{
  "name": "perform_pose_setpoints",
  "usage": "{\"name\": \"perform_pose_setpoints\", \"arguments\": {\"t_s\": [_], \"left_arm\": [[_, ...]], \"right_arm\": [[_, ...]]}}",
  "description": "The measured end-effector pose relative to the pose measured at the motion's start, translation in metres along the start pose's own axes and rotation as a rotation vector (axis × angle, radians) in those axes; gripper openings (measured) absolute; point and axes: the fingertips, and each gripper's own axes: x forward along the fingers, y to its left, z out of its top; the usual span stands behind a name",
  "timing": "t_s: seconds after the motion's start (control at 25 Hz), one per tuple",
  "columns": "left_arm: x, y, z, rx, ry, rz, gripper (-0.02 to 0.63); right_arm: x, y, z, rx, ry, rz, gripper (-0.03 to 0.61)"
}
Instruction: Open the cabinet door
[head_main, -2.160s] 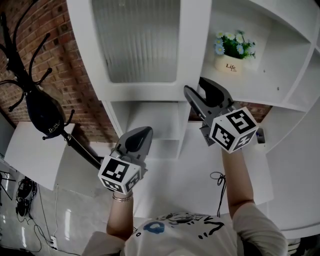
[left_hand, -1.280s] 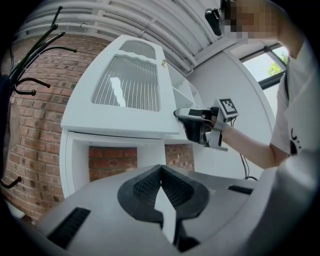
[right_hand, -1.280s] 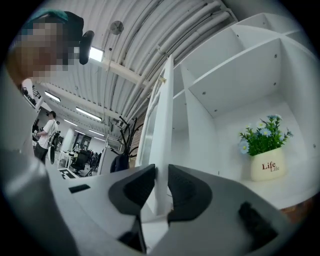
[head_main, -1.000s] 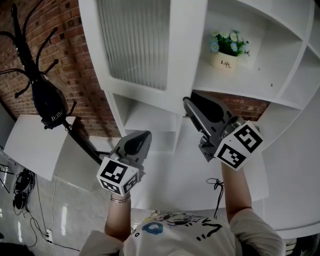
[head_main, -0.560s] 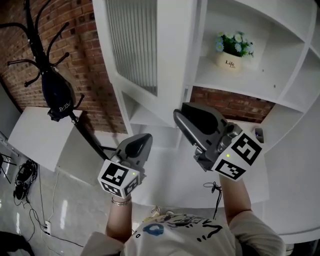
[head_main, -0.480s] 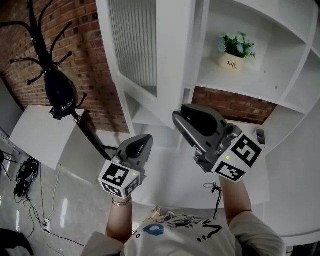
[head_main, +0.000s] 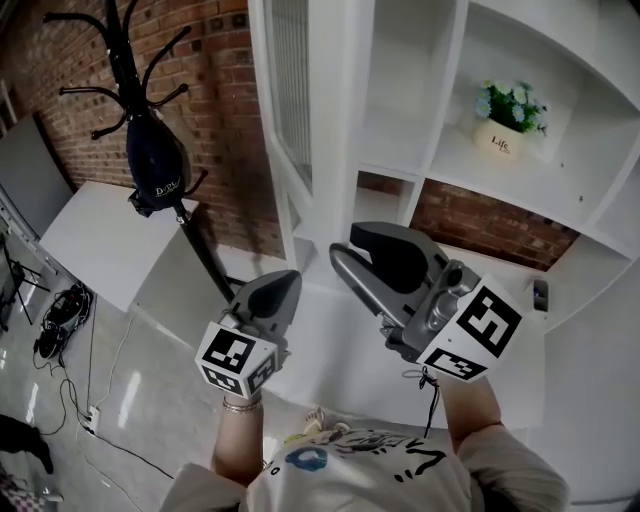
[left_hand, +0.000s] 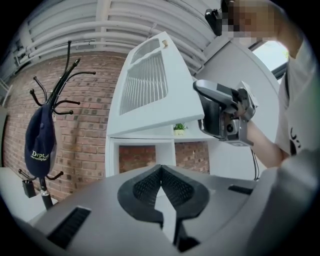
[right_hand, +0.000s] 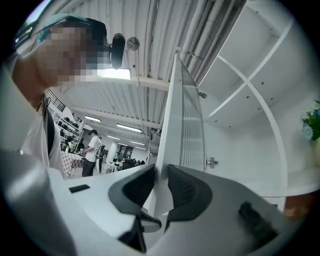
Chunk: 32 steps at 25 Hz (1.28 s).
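Cabinet door (head_main: 325, 120) swung wider | R gripper (head_main: 345, 243) on its edge, jaws opening | L gripper (head_main: 285, 282) closed

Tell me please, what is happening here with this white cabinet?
A person is opening the cabinet with two hand-held grippers. The right gripper has its jaws closed on the free edge of the door, which stands swung far out from the shelves. The left gripper is off to the side, apart from the door, with its jaws together and nothing in them.
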Motion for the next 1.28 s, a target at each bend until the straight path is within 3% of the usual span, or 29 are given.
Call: {"name": "perform_pose_setpoints", "arguments": {"t_s": [0.2, 0.4, 0.8, 1.08, 1.28], "left_arm": [[-0.017, 0.015, 0.004, -0.01, -0.021, 0.066, 0.014], [-0.035, 0.029, 0.006, -0.006, -0.024, 0.121, 0.015], [-0.079, 0.063, 0.002, -0.012, -0.022, 0.257, 0.015], [-0.097, 0.078, 0.002, -0.013, -0.029, 0.306, 0.014], [-0.107, 0.086, -0.004, -0.017, -0.022, 0.324, 0.014]], "right_arm": [[0.022, 0.023, 0.001, 0.019, -0.019, 0.13, 0.092], [0.046, 0.043, 0.0, 0.01, -0.045, 0.186, 0.091], [0.087, 0.071, -0.003, -0.051, -0.044, 0.265, 0.086], [0.119, 0.087, -0.014, -0.111, -0.017, 0.282, 0.031], [0.135, 0.085, -0.031, -0.044, 0.017, 0.303, 0.029]]}}
